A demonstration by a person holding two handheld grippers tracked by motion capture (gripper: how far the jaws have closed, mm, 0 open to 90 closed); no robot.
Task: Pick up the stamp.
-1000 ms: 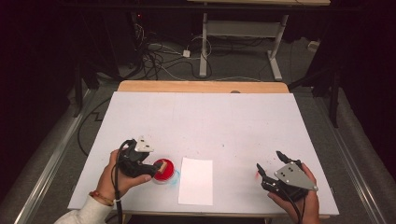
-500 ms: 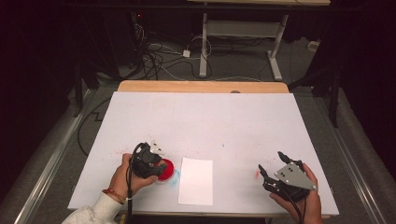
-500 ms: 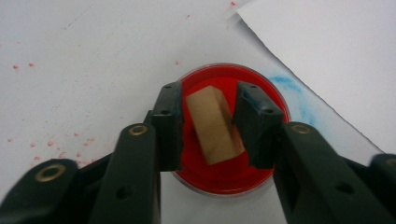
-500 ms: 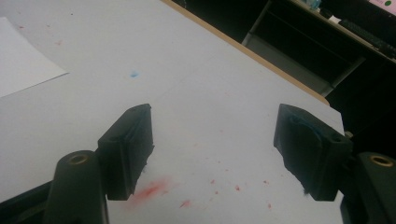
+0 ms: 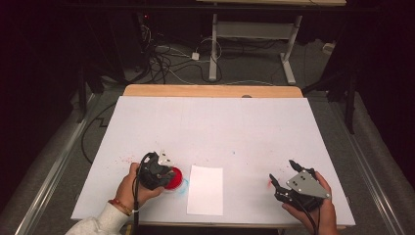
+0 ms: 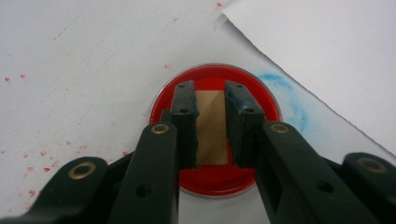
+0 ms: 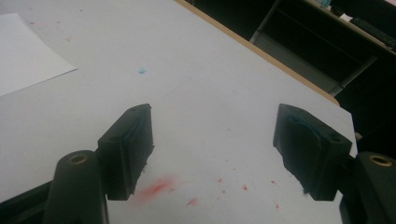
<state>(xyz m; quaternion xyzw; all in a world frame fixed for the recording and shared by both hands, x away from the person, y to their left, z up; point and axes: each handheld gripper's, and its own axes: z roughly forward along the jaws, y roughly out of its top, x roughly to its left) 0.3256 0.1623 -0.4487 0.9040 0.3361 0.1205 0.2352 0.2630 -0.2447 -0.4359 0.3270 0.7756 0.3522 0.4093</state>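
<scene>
A round red ink pad (image 5: 176, 179) lies near the table's front left, ringed by a blue smear. My left gripper (image 5: 164, 170) points down over it. In the left gripper view the gripper (image 6: 211, 100) is shut on a tan wooden block (image 6: 211, 133), which stands on or just above the red pad (image 6: 264, 95); I cannot tell whether they touch. A white sheet of paper (image 5: 205, 190) lies just right of the pad. My right gripper (image 5: 282, 169) is held near the front right, open with nothing between its jaws (image 7: 215, 140).
The white table cover (image 5: 215, 127) has red specks around the pad and a red smear (image 7: 154, 186) under the right gripper. The paper's corner (image 7: 23, 51) lies off to that gripper's left. The wooden table edge (image 5: 210, 91) runs along the back.
My left gripper has moved right and tipped down over the red pad with the block in it. The right gripper has hardly moved.
</scene>
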